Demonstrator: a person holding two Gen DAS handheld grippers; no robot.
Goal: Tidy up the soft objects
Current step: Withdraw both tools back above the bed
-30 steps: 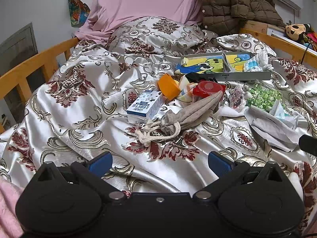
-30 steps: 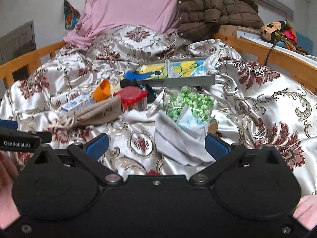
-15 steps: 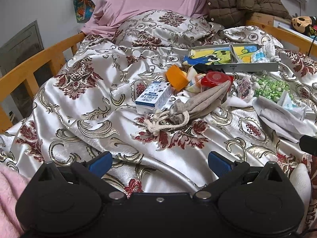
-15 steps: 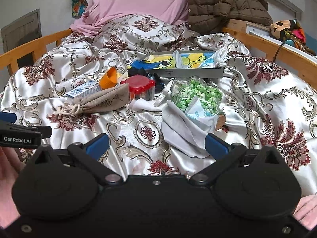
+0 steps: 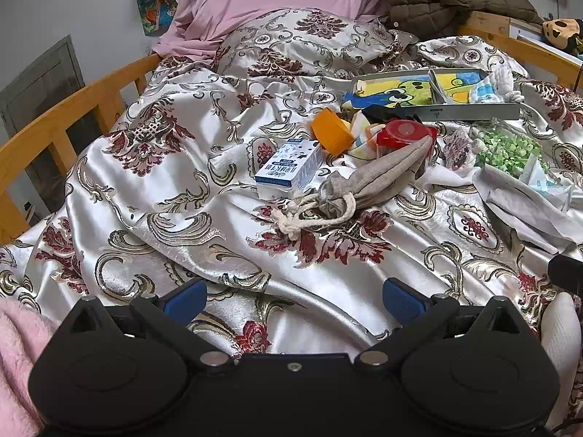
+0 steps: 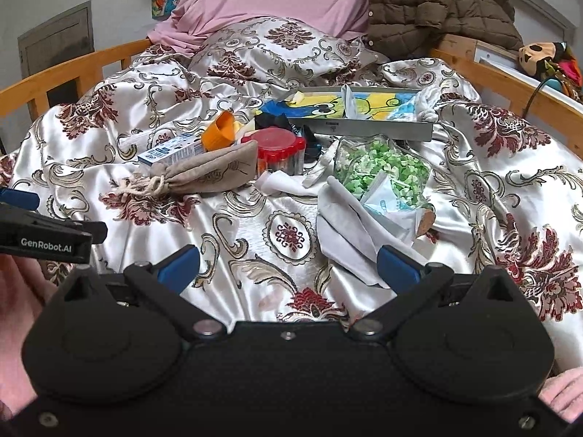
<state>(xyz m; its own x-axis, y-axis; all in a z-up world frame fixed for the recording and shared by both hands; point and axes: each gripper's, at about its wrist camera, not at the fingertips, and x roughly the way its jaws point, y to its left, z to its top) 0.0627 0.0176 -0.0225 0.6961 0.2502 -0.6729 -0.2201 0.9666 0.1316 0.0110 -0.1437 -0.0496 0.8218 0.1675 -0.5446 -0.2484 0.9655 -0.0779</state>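
Both claws hovering low over bed quilt (image 5: 182,167), spread wide, gripping nothing: left claw (image 5: 293,300), right claw (image 6: 288,264).

Soft things lying mid-bed: drawstring pouch (image 5: 375,178) beside milk carton (image 5: 288,171), leaning on red-lidded jar (image 6: 278,149); grey cloth (image 6: 349,233) just ahead of right claw, tucked under bag of green pieces (image 6: 379,171). Divided tray (image 6: 364,123) sitting behind clutter.

Judging approach step. Advice: right claw pinching cloth's near edge, lifting slowly so bag not dragging; left claw taking pouch by body, not cord.
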